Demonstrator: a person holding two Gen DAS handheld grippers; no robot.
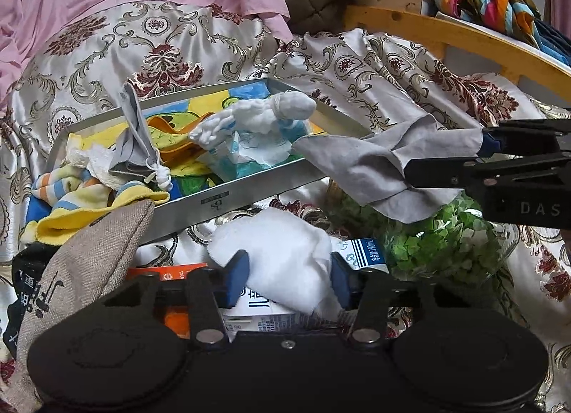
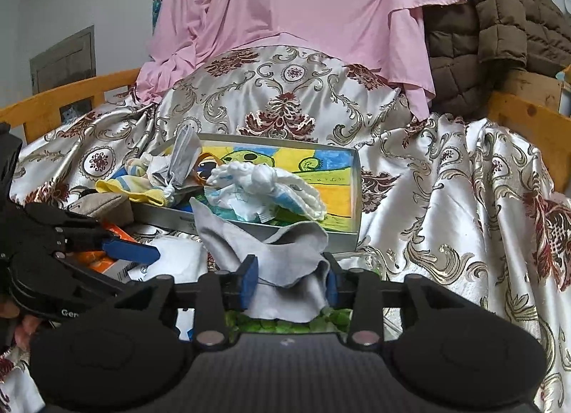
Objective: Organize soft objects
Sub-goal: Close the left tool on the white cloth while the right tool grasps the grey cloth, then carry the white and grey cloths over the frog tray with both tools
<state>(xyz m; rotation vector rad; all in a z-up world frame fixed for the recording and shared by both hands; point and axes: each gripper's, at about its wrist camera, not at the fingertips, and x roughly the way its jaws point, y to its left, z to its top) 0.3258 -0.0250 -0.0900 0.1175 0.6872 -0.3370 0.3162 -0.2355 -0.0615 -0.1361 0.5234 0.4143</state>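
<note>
**Left wrist view: two cloths in hand beside the tray**

Left wrist view puts our left gripper [image 1: 289, 279] low over the clutter, its blue pads set on either side of a white cotton pad [image 1: 282, 252]. The pads flank that fluffy wad closely, but we cannot tell whether they press on it. It sits on a small carton [image 1: 364, 252], so we judge it the next piece to lift.

Our right gripper [image 2: 291, 279] has a grey cloth [image 2: 271, 256] between its pads. The cloth bunches in the gap and drapes forward, one corner resting on the near wall of the metal tray [image 2: 351, 195]. The pads look slack against it, so we would not call this a firm clamp, and it reads as a drop-off at the tray.

The tray is shallow, shiny and hard-edged, with a bright painted picture on its floor. It already holds soft goods: a knotted white towel [image 1: 264, 116], a grey rag tied with white cord [image 1: 139, 141] and a striped yellow cloth [image 1: 89, 199] spilling over one end. That suggests the tray is the collecting place.

All of it lies on a slippery satin bedspread [image 2: 446, 199] with red and gold scrolls. A coarse beige pouch [image 1: 92, 252] and a clear bowl of green leaves [image 1: 449, 241] sit nearby.
</note>
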